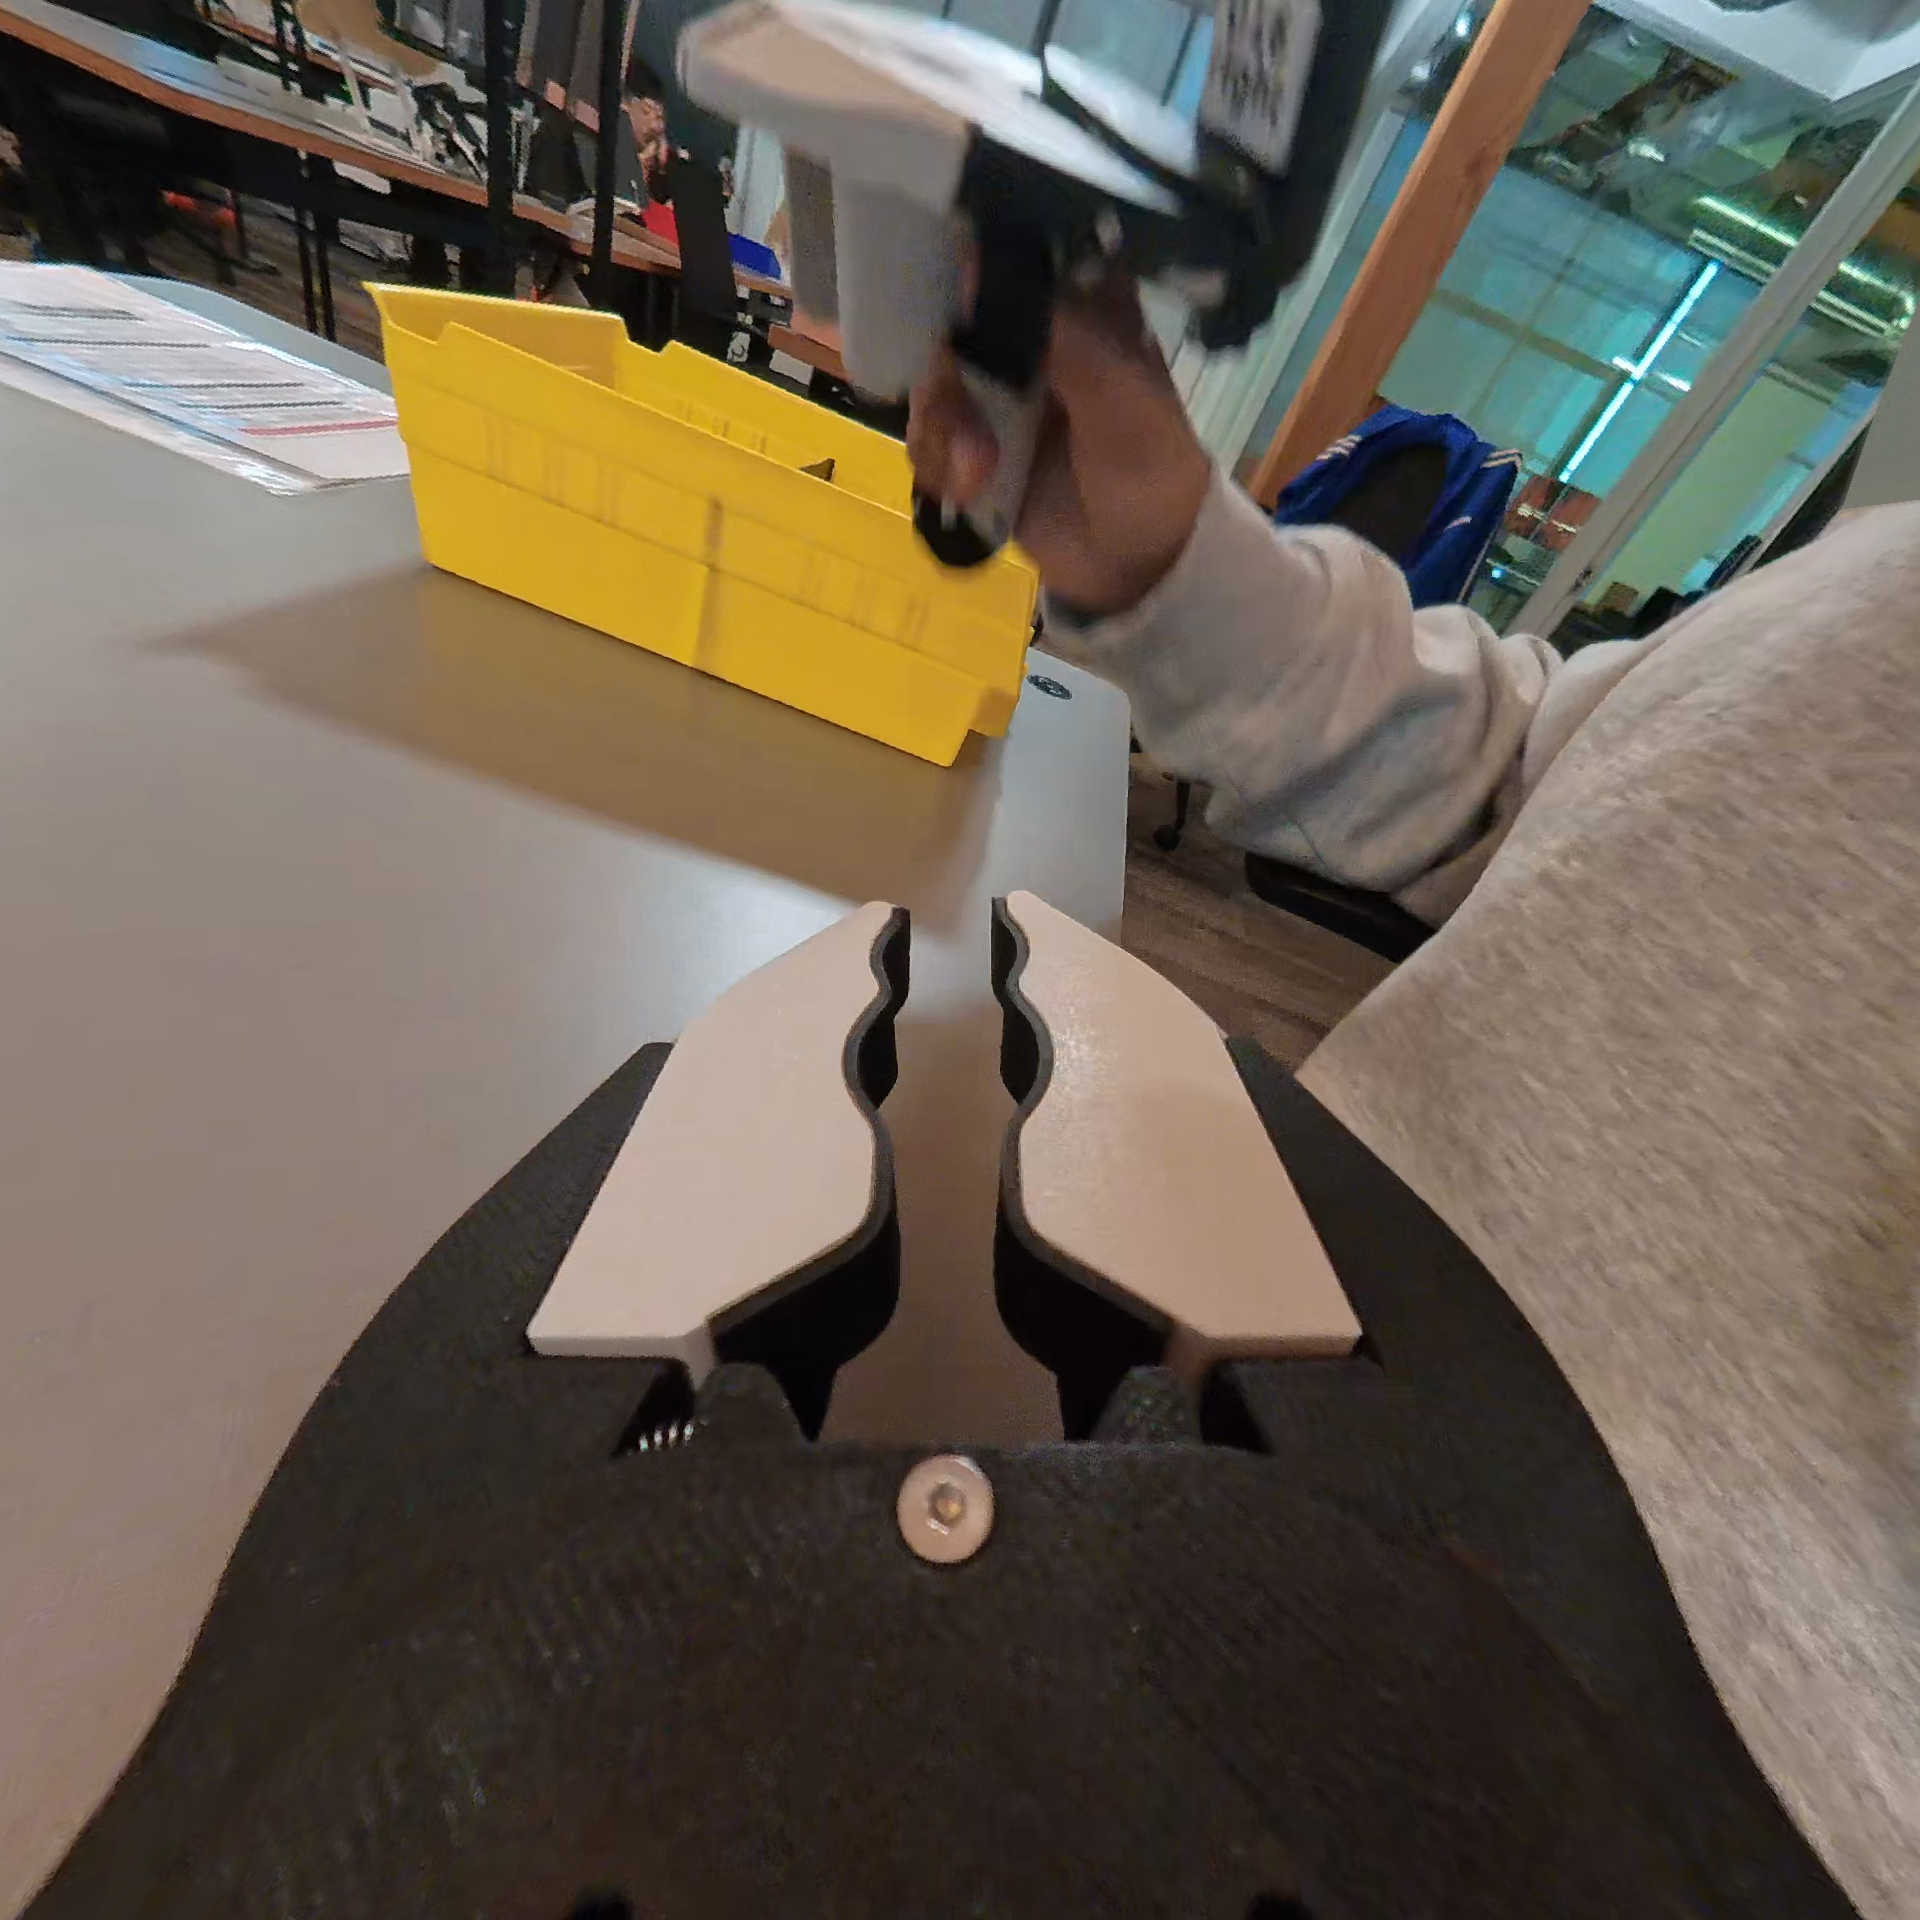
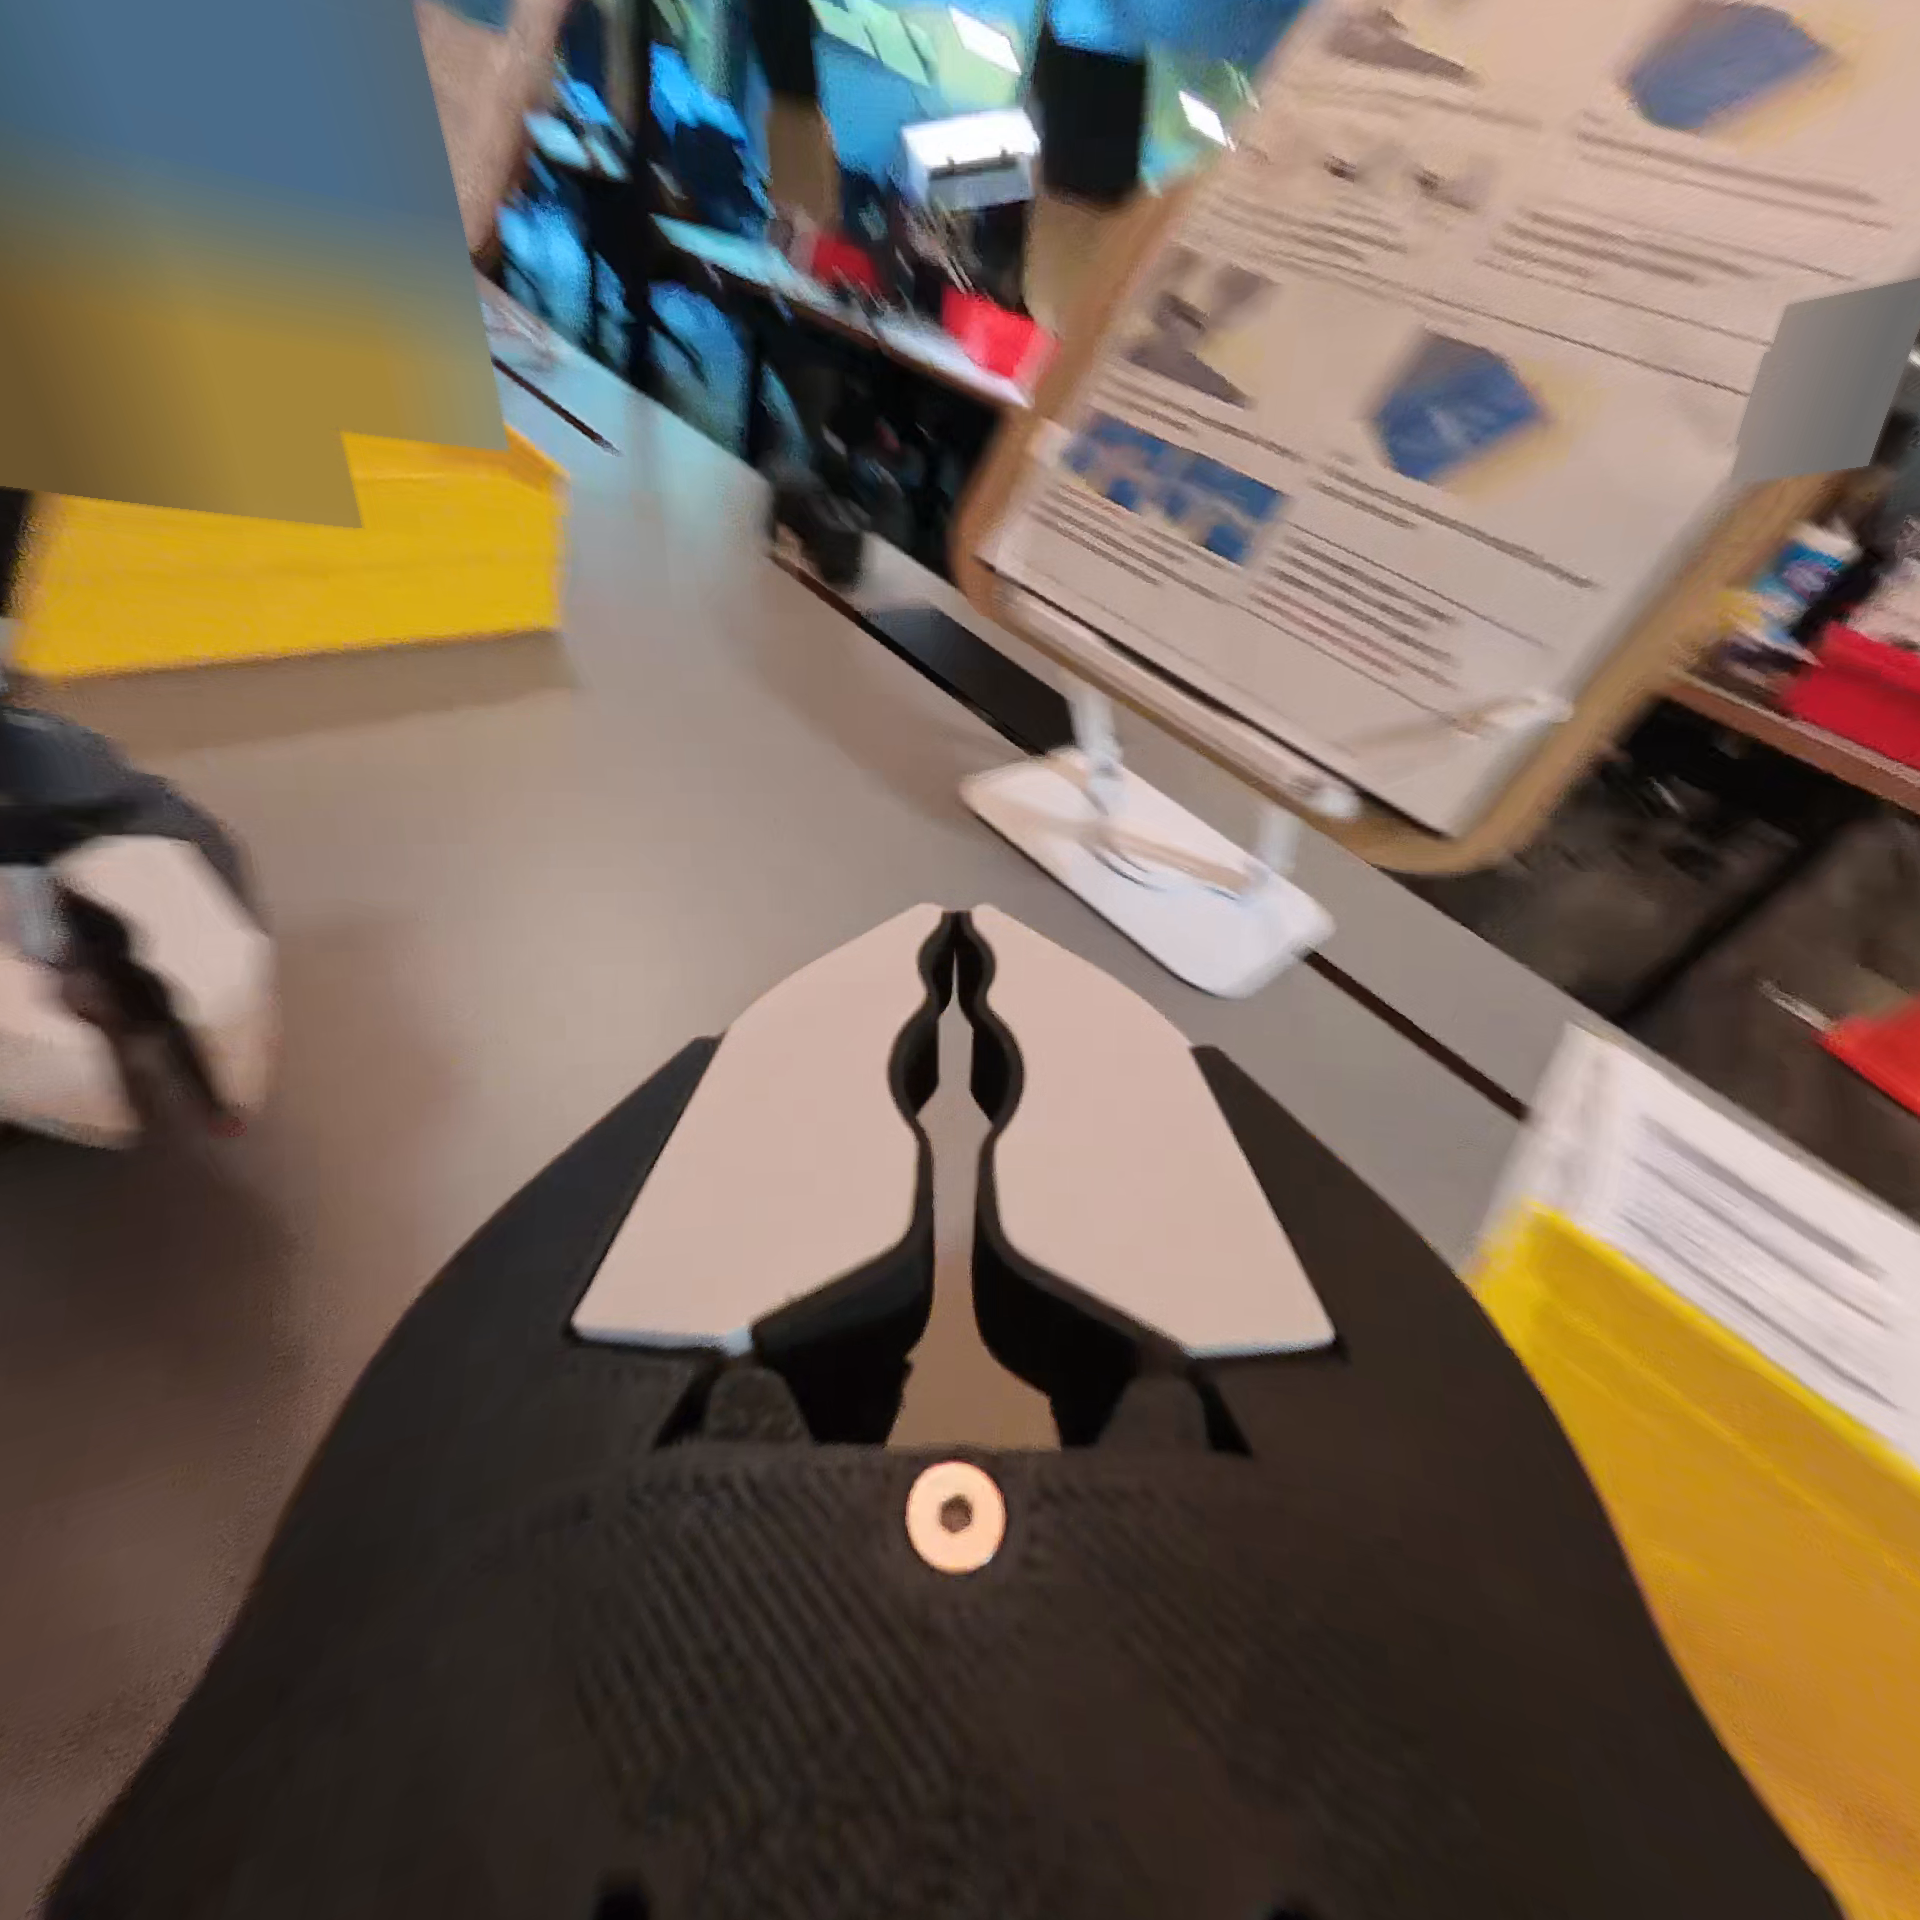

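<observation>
Left wrist view: our left gripper (image 1: 951, 920) hovers slightly parted, empty, over the grey surface (image 1: 312, 883), the yellow plastic bin (image 1: 665, 540) ahead; our right gripper (image 2: 961, 920) is closed on nothing, so we keep both steady.

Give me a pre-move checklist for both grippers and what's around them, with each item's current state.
1. Left gripper holds nothing: ok, a narrow gap shows between its fingers, only the grey table beyond.
2. Right gripper holds nothing: ok, its tips meet with nothing between them.
3. Yellow bin sits flat on the table: ok.
4. Contents of that bin: cannot tell, its wall hides the inside.
5. Room ahead of the right gripper: not ok, the white stand carrying a printed sheet is close in front.
6. Right wrist view sharpness: not ok, motion blur.
</observation>
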Tool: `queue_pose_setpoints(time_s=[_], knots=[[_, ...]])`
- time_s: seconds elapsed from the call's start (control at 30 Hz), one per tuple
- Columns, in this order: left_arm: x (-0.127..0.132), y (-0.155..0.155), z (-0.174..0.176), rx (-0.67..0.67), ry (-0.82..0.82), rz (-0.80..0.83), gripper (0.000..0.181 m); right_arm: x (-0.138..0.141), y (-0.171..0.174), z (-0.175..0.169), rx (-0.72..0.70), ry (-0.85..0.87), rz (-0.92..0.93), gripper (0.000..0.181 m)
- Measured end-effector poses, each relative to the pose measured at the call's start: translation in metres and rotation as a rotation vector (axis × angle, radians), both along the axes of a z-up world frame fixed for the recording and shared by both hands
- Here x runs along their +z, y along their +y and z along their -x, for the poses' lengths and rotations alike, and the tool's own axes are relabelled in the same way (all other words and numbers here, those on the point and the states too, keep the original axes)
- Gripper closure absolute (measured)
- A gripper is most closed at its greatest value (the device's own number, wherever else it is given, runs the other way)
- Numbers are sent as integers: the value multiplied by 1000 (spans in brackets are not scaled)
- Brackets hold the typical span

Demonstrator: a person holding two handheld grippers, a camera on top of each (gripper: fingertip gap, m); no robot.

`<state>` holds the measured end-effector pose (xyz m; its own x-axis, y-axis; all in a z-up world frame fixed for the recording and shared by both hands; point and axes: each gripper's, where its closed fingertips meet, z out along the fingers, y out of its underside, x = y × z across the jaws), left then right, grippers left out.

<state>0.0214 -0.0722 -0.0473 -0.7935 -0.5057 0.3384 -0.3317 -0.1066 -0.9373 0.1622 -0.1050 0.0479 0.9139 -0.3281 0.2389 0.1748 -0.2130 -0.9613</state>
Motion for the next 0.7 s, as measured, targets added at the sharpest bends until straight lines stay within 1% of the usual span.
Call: queue_pose_setpoints(time_s=[0.03,0.07,0.1,0.17,0.23,0.27,0.33,0.4,0.43,0.5,0.57,0.6,0.63,0.67,0.7], knots=[[0,0,0,-1,3,3,166,-13,20,26,81,31,-40,181],[0,0,0,-3,5,4,166,-30,36,47,148,80,-34,181],[0,0,0,-3,4,4,166,-47,48,61,177,124,-3,181],[2,1,0,7,-25,-12,168,-72,65,79,234,155,80,181],[7,9,-1,46,-91,-73,169,-86,72,88,258,136,120,181],[16,19,-3,88,-123,-83,168,-90,74,93,275,138,127,180],[48,52,-9,213,-169,-38,168,-97,76,102,305,171,138,177],[82,103,-13,371,-181,-10,178,-101,76,107,318,201,141,175],[97,138,-13,486,-192,-24,180,-102,75,109,323,215,139,175],[119,218,-4,738,-198,-100,180,-102,74,112,331,245,128,175],[128,303,18,980,-166,-217,180,-100,73,117,347,285,113,175],[125,343,31,1084,-121,-294,178,-98,73,121,358,298,106,175],[114,381,44,1163,-44,-386,176,-96,73,125,368,298,100,175],[95,413,56,1213,70,-469,173,-94,73,129,377,288,98,175],[71,438,67,1230,203,-537,170,-93,74,133,385,270,103,175]])
